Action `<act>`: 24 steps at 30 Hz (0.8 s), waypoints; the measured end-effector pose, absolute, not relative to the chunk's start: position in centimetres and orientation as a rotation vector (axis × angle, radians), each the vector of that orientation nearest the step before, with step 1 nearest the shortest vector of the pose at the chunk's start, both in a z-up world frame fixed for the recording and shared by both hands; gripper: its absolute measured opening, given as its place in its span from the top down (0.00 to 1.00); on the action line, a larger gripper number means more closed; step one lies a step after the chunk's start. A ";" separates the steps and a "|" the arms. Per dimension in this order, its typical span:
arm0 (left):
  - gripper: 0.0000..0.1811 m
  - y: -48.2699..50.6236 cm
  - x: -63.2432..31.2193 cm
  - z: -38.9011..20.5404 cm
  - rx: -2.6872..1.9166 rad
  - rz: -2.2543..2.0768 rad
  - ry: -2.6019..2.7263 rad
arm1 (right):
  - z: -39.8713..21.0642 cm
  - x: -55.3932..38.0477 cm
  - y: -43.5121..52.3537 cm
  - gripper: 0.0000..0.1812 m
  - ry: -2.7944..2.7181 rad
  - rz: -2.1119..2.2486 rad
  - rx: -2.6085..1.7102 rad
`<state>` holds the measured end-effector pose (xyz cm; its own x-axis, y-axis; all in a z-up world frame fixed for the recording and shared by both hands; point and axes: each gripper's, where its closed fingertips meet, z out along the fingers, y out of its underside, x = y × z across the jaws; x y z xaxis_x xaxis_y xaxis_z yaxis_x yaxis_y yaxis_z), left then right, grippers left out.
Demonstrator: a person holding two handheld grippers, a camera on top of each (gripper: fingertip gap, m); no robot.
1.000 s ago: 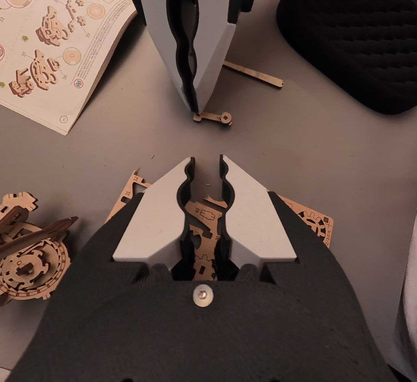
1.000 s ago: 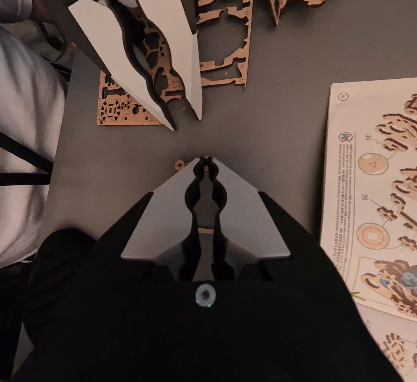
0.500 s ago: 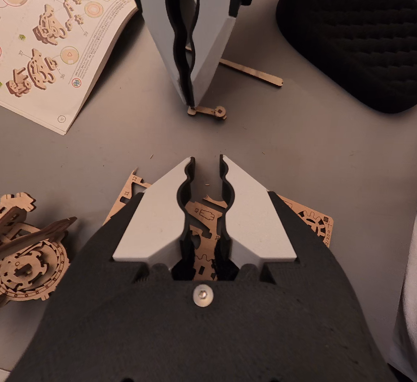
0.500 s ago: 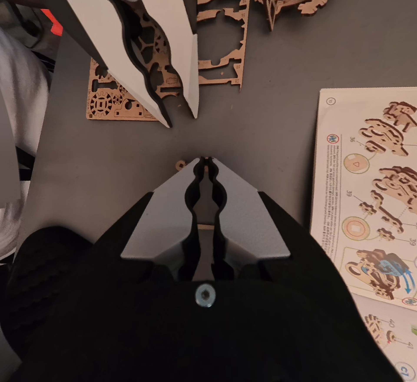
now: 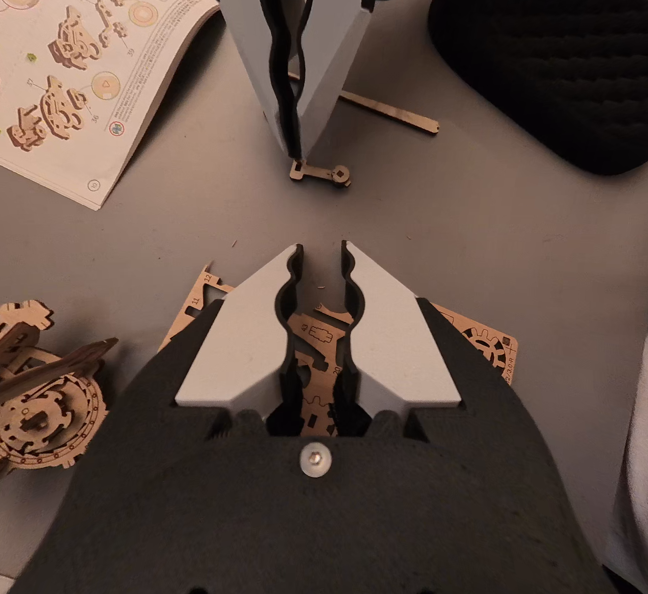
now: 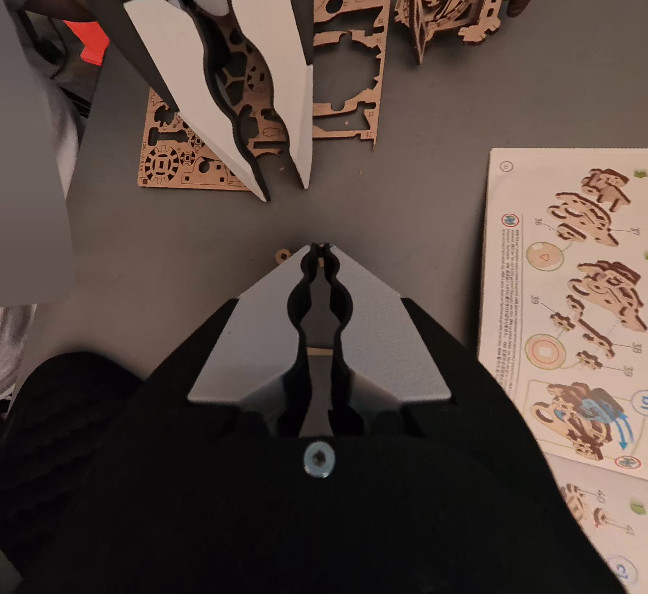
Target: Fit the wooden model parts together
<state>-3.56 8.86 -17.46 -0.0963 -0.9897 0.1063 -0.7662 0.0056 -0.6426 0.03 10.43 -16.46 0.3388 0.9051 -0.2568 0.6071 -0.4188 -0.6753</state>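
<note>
At the right hand-held gripper's (image 5: 298, 155) clenched tips lay the small wooden lever (image 5: 319, 174), flat on the grey surface (image 5: 456, 244), one end pinched, long axis crosswise to both grippers. Left hand-held gripper (image 5: 319, 248) hovered released just nearer, over the part sheet (image 5: 491, 342).

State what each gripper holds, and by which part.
Right gripper pinches the small wooden lever by its square end, against the table. Left gripper holds nothing.
</note>
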 end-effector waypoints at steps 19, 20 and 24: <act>0.89 8.8 -3.6 -17.6 -1.809 -0.805 1.916 | -17.0 0.1 10.6 0.99 -1.330 0.843 -2.149; 0.89 8.8 -3.6 -17.6 -1.809 -0.805 1.915 | -17.0 0.1 10.6 0.99 -1.330 0.842 -2.148; 0.89 8.9 -3.6 -17.5 -1.808 -0.806 1.914 | -17.0 -0.1 10.5 0.99 -1.338 0.836 -2.135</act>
